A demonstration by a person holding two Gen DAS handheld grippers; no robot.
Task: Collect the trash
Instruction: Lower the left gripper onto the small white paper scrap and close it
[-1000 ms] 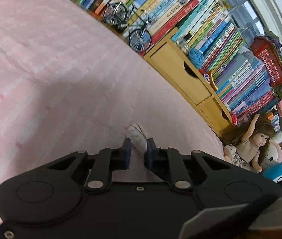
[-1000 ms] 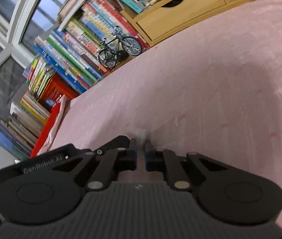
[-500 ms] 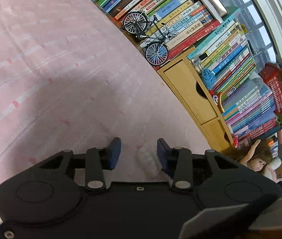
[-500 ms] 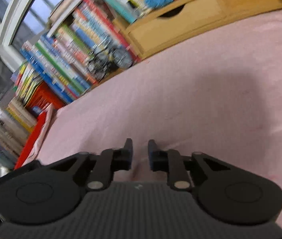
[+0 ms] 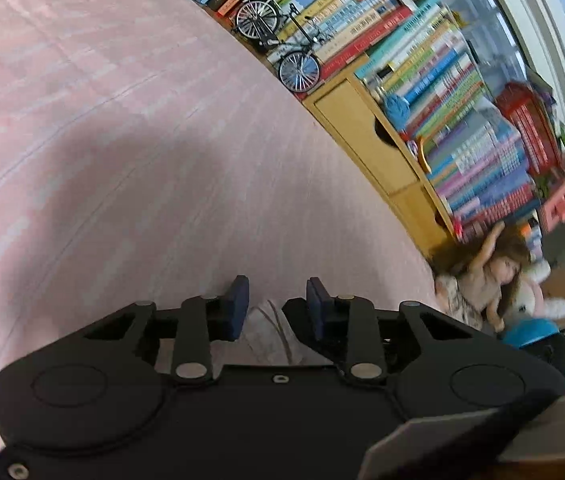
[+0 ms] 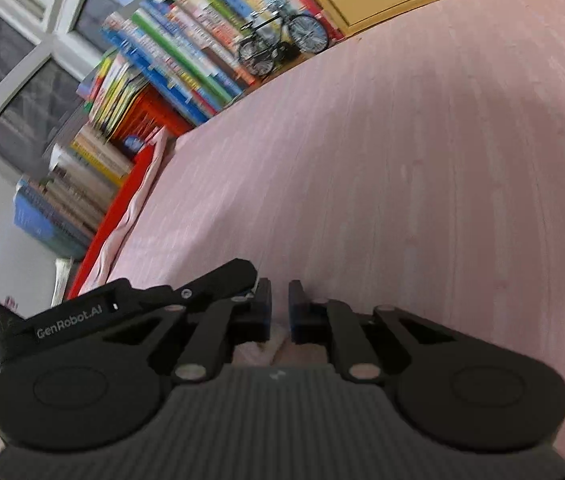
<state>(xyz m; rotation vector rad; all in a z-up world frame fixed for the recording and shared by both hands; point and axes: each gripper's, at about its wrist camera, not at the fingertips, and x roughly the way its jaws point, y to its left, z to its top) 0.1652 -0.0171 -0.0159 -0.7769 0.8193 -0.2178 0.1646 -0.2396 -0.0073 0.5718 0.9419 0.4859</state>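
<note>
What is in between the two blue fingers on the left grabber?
A crumpled white scrap lies on the pink bedcover, between the open left gripper's fingers, in the left wrist view.

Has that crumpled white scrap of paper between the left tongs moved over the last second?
Yes. The crumpled white scrap of paper now sits deeper between the open left tongs, whose view of the miniature bicycle also shifted.

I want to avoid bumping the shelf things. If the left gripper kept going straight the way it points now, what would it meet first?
Most likely only the pink bedspread: the left gripper, jaws open over a whitish scrap, points across bare fabric. The model bicycle and books lie beyond; depth is unclear.
</note>
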